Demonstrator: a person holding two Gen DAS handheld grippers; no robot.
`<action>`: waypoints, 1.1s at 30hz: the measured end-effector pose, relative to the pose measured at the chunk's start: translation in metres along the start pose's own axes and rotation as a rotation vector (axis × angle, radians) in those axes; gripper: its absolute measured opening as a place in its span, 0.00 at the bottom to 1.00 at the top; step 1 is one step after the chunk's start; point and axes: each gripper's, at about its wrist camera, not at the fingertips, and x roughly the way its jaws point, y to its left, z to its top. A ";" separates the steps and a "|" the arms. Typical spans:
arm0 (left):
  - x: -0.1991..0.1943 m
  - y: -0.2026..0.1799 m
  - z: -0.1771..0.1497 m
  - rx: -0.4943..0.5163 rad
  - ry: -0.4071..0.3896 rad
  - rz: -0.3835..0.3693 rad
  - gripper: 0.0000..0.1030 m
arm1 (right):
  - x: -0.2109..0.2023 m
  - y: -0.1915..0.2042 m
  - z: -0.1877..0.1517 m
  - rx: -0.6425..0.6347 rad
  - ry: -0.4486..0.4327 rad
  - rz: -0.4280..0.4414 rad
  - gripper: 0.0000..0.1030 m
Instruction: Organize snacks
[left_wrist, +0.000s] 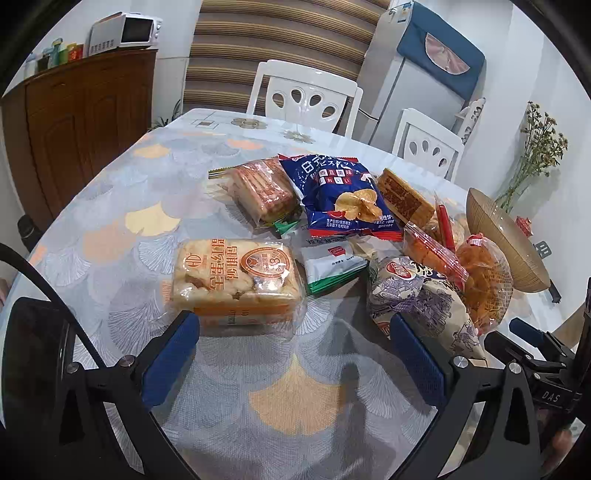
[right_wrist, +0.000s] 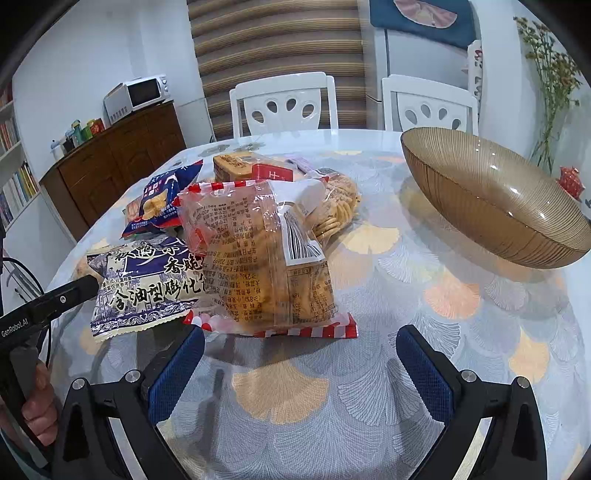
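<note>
A pile of snack packs lies on the table. In the left wrist view an orange egg-cake pack (left_wrist: 234, 282) sits just beyond my open, empty left gripper (left_wrist: 295, 325). A blue chip bag (left_wrist: 341, 195), a white-green packet (left_wrist: 332, 267) and a purple-patterned bag (left_wrist: 417, 299) lie behind and to the right. In the right wrist view a clear red-striped cracker bag (right_wrist: 266, 258) stands just beyond my open, empty right gripper (right_wrist: 299, 339), with the purple-patterned bag (right_wrist: 147, 284) on its left. A brown ribbed glass bowl (right_wrist: 491, 195) sits at the right.
The round table (right_wrist: 369, 406) has a leaf-pattern cloth. Two white chairs (right_wrist: 284, 103) stand behind it. A wooden cabinet (left_wrist: 85, 122) with a microwave is at the left, a fridge (left_wrist: 417, 81) at the back. A vase of dried flowers (left_wrist: 532, 162) stands past the bowl.
</note>
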 end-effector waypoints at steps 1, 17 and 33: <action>0.000 0.000 0.000 -0.001 -0.001 -0.001 0.99 | 0.000 0.000 0.000 0.000 -0.001 0.001 1.00; 0.001 0.002 -0.002 -0.018 0.003 -0.010 0.99 | 0.000 -0.001 -0.001 0.004 0.001 0.001 1.00; 0.002 0.004 -0.001 -0.032 0.013 -0.021 0.99 | 0.000 -0.001 0.000 0.013 0.007 0.006 1.00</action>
